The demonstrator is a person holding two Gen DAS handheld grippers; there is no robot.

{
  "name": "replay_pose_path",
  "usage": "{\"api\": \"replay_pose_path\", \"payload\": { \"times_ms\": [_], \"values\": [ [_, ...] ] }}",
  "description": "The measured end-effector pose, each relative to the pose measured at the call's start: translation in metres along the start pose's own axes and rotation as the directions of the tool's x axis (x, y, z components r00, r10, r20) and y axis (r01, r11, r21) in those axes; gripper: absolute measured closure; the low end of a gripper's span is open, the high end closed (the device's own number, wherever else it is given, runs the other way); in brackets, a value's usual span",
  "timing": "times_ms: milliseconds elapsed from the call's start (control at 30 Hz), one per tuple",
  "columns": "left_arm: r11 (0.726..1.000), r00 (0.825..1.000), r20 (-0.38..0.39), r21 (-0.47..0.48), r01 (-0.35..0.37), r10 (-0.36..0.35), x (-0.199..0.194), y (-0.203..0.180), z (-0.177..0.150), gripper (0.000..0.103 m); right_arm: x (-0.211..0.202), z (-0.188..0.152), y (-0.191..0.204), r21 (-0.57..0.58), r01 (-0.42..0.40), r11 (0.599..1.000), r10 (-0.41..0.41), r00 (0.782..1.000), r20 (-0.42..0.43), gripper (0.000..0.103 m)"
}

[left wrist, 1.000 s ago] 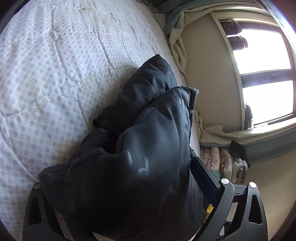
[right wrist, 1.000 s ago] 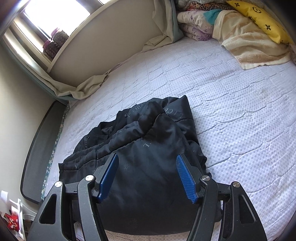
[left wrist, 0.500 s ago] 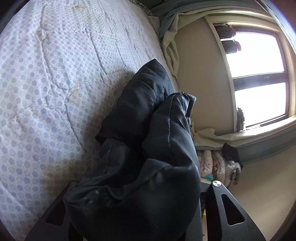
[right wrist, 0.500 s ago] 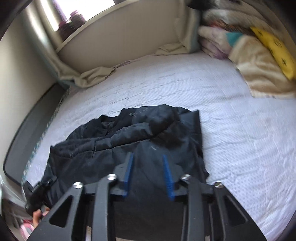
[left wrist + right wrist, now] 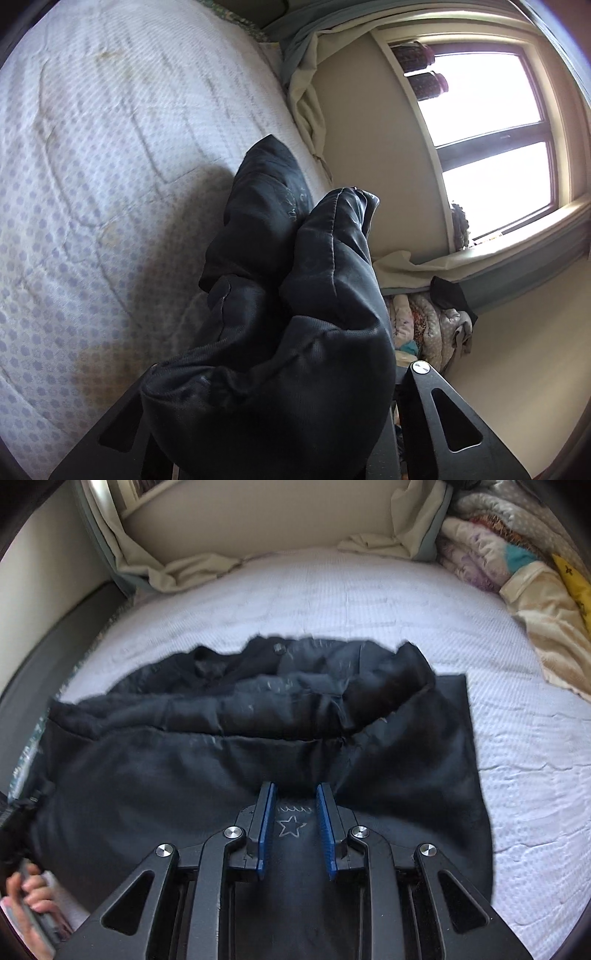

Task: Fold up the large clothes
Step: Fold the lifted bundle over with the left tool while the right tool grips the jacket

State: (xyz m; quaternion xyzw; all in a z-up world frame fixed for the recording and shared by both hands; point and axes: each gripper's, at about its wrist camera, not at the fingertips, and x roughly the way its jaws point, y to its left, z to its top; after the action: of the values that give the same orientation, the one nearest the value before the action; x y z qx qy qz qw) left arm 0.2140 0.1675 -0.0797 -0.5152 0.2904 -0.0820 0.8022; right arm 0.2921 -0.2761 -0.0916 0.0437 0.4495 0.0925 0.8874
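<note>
A large black padded jacket lies crumpled on the pale dotted mattress. My right gripper sits low on its near hem. Its blue pads are closing on a raised fold that bears a chalk star. In the left wrist view a thick bunch of the jacket bulges up between the jaws of my left gripper and hides its fingertips. Those jaws are closing too, squeezing the fabric. The rest of the mattress stretches away to the left.
Folded blankets, a cream throw and a yellow pillow are stacked at the bed's far right. A window and wall run along the far side. A person's hand shows at the lower left.
Both grippers' jaws went from wide apart to narrow, pinching the jacket. The right gripper dropped towards the hem and rolled. The fabric at the left gripper bunched up higher.
</note>
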Motion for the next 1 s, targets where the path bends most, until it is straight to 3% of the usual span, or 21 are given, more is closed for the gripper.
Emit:
{"api": "replay_pose_path", "payload": {
  "times_ms": [133,233,500,700,800,1000],
  "values": [
    [0.992,1.000,0.024,0.125,-0.019,0.016,-0.003,-0.037,0.000,0.079,0.019,-0.007,0.004,-0.036,0.039,0.999,-0.039,0.999,-0.005,0.084],
    [0.965,0.999,0.048,0.259,-0.037,0.025,-0.008,-0.074,-0.005,0.079,0.028,-0.009,0.003,-0.033,0.054,0.998,-0.054,0.998,-0.009,0.085],
    [0.836,0.997,0.072,0.547,-0.041,0.002,-0.008,-0.189,-0.041,0.079,0.036,-0.010,-0.001,0.008,0.059,0.998,-0.059,0.998,0.004,0.086],
    [0.756,1.000,0.024,0.654,-0.001,-0.019,0.012,-0.258,-0.091,0.079,0.033,-0.012,-0.015,0.090,-0.013,0.996,0.013,1.000,0.003,0.086],
    [0.729,1.000,-0.009,0.684,0.018,-0.016,0.026,-0.283,-0.120,0.079,0.032,-0.013,-0.027,0.156,-0.067,0.985,0.067,0.998,0.005,0.088],
    [0.655,0.996,-0.062,0.756,0.004,0.067,0.067,-0.307,-0.177,0.077,0.029,-0.014,-0.042,0.240,-0.150,0.959,0.155,0.988,-0.002,0.089]
  ]
}}
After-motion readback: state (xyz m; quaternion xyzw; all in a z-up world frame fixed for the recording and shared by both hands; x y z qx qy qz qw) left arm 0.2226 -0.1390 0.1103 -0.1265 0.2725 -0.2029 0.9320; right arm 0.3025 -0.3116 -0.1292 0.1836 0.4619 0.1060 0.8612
